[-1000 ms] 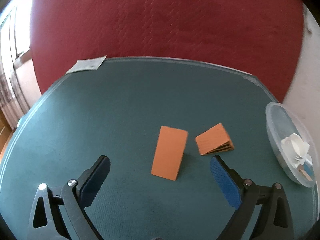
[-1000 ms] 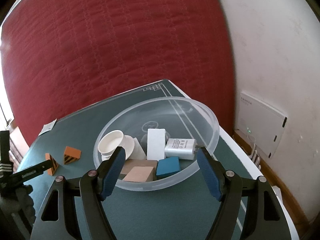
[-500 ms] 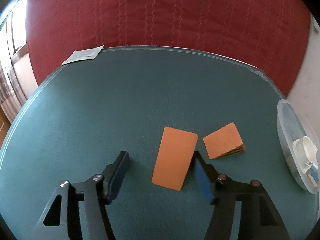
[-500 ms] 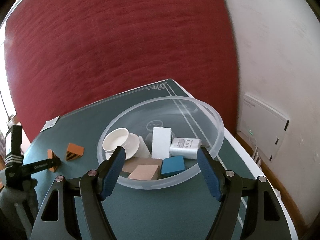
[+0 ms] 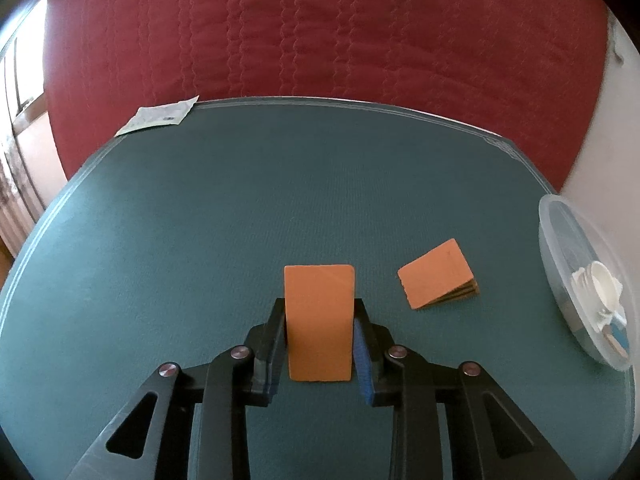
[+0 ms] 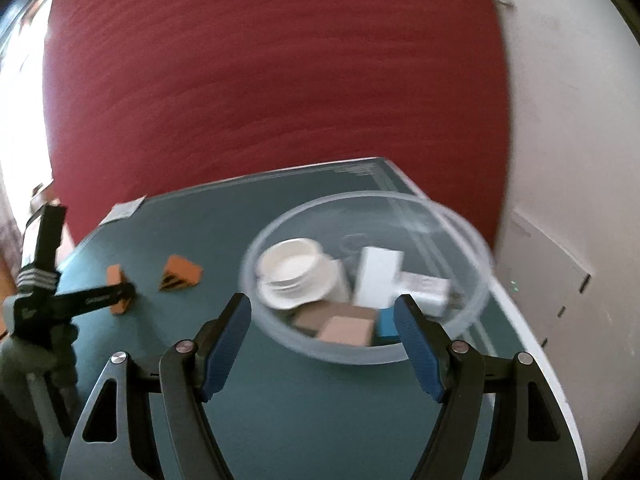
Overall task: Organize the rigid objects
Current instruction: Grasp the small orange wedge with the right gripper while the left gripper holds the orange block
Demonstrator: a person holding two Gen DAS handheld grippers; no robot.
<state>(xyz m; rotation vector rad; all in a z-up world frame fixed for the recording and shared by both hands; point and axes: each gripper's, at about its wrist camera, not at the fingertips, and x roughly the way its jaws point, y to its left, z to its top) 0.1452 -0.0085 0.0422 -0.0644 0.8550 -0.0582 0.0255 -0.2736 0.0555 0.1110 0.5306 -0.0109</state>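
Observation:
My left gripper [image 5: 320, 320] is shut on an orange wedge block [image 5: 319, 322] that rests on the green table; its pads press both sides. A second orange wedge [image 5: 438, 274] lies to its right, apart. Both wedges [image 6: 116, 290] [image 6: 180, 273] and the left gripper [image 6: 96, 300] also show in the right wrist view. My right gripper [image 6: 322, 320] is open and empty, just in front of a clear plastic bowl [image 6: 472, 280] holding a white cup, white boxes, tan blocks and a blue block.
The bowl [image 5: 560, 248] sits at the table's right edge in the left wrist view. A paper slip [image 5: 158, 118] lies at the far left corner. A red quilted surface [image 5: 320, 32] borders the table behind; a white wall [image 6: 568, 120] stands at right.
My left gripper moved forward around the nearer orange wedge and closed on it. The right wrist view shifted left, blurred, with the bowl now right of centre.

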